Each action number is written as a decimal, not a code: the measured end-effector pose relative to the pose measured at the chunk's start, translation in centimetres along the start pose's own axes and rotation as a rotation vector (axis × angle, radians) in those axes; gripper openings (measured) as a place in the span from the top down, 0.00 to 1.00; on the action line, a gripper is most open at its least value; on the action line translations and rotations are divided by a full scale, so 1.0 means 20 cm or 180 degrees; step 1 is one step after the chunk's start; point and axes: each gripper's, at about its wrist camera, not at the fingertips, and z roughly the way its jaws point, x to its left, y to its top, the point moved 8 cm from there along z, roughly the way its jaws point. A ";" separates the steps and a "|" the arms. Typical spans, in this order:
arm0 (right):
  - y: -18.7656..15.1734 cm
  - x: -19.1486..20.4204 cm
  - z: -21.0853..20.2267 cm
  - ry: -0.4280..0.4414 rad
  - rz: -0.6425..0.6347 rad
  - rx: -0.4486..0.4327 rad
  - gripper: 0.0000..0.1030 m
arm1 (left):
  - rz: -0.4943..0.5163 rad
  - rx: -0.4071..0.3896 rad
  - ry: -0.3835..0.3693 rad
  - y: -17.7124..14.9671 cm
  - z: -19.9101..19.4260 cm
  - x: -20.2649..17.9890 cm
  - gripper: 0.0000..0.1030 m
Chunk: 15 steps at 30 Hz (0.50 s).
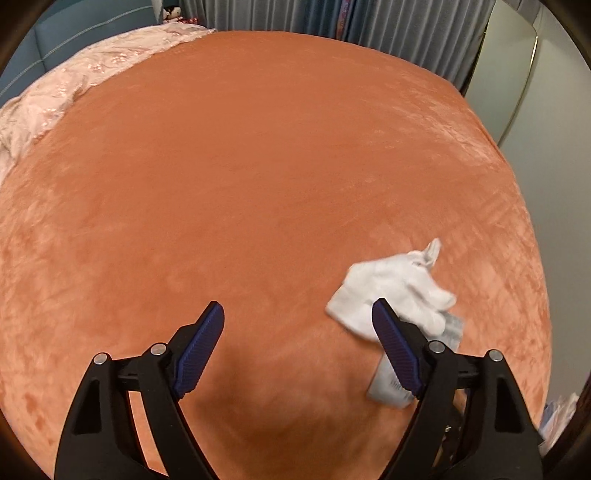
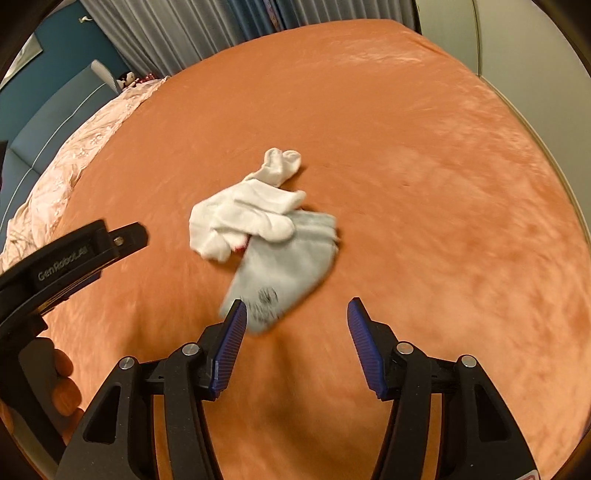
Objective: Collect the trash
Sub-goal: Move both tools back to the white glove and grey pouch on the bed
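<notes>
A crumpled white sock (image 2: 251, 214) lies on the orange bedspread (image 2: 424, 184), partly over a grey sock (image 2: 288, 266) with a dark print near its lower end. My right gripper (image 2: 297, 317) hovers just short of the grey sock, jaws open and empty, the left pad near the sock's edge. In the left wrist view the white sock (image 1: 391, 288) and the grey sock (image 1: 388, 380) lie to the right, partly behind the right finger. My left gripper (image 1: 297, 317) is open over bare bedspread, nothing between its pads.
A pink quilt (image 1: 55, 92) is bunched along the bed's far left side, below a blue headboard (image 1: 74, 33). Grey curtains (image 1: 388, 26) hang beyond the bed. The left gripper's body (image 2: 66, 266), with a hand on it, shows in the right wrist view.
</notes>
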 end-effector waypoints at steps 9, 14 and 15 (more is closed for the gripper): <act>0.02 0.00 0.15 -0.0003 -0.0017 0.0127 0.63 | 0.0291 0.0143 -0.0086 0.08 0.26 -0.22 0.30; 0.01 -0.01 0.17 -0.0006 -0.0041 0.0141 0.73 | 0.0430 0.0265 -0.0162 0.04 0.33 -0.28 0.53; 0.01 -0.02 0.17 0.0000 -0.0035 0.0145 0.75 | 0.0432 0.0303 -0.0208 0.03 0.33 -0.29 0.62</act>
